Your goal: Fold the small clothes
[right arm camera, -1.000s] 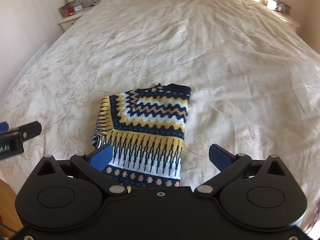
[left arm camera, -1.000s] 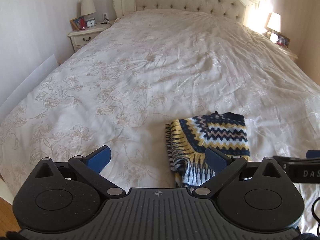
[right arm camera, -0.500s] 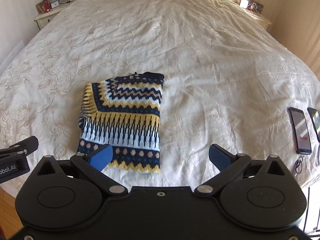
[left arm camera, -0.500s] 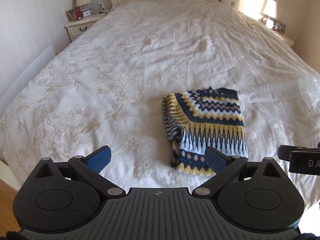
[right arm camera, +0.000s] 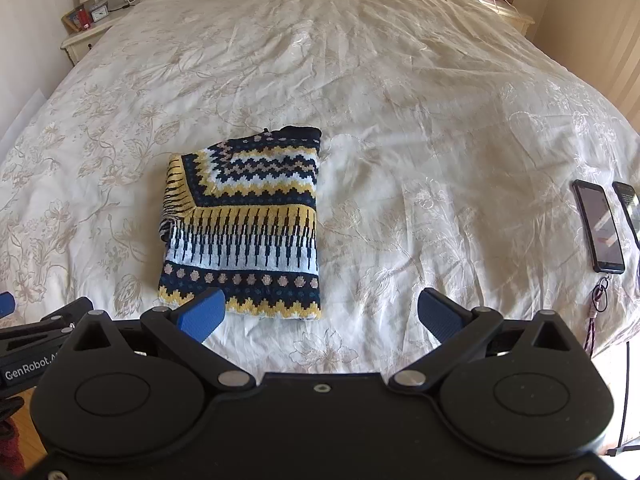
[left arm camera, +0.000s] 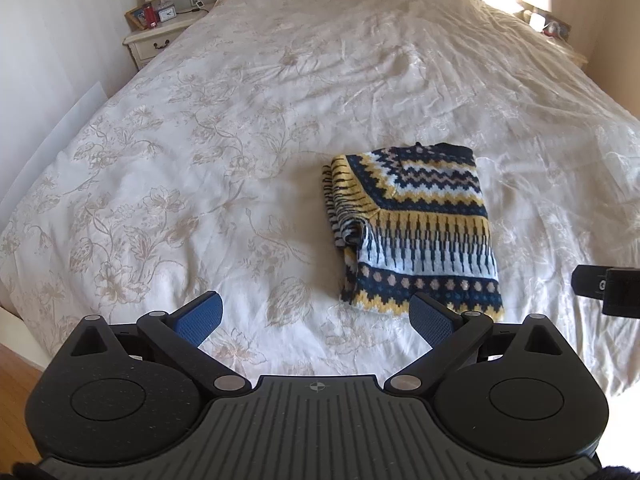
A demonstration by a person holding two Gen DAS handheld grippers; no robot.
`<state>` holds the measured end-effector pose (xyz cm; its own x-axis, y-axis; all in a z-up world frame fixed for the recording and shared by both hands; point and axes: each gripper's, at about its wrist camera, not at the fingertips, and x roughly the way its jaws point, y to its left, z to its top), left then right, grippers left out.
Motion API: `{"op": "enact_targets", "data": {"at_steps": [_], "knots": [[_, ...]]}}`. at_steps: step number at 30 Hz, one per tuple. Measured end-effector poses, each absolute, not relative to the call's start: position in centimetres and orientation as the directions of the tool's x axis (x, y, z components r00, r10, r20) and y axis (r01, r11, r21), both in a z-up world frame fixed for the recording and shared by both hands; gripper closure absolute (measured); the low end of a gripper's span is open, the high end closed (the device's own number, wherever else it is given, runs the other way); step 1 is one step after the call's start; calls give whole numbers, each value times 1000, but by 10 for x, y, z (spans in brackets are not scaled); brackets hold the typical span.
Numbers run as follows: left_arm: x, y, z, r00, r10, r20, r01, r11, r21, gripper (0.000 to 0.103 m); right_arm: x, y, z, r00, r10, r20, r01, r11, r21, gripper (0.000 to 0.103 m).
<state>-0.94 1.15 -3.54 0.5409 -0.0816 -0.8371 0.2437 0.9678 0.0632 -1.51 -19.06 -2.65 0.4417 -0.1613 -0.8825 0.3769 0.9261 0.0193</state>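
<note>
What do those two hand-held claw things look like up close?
The left gripper and right gripper look alike: a matte black plastic body with two round discs, angled black arms with silver pivot pins, and two blue textured finger pads. The left one has a ribbed grey centre plate with a small crosshair mark. Seen from the right wrist view, its side reads "GenRobot" in white.

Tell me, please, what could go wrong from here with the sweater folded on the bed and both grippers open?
1. The sweater has a loose bunched flap on its left edge; it may slip out and spoil the fold.
2. Two phones lie near the bed's right edge; a sweep of the right gripper could knock them off.
3. The left gripper hangs close to the hem; its open jaws could snag the knit.
</note>
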Motion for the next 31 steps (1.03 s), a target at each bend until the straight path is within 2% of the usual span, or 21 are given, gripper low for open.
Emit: {"op": "enact_targets", "data": {"at_steps": [31], "knots": [[-8,17,-41,513,-100,-852,262,964,45,2,-14,-187,-32,433,-137,-891,395,917,52,1]]}}
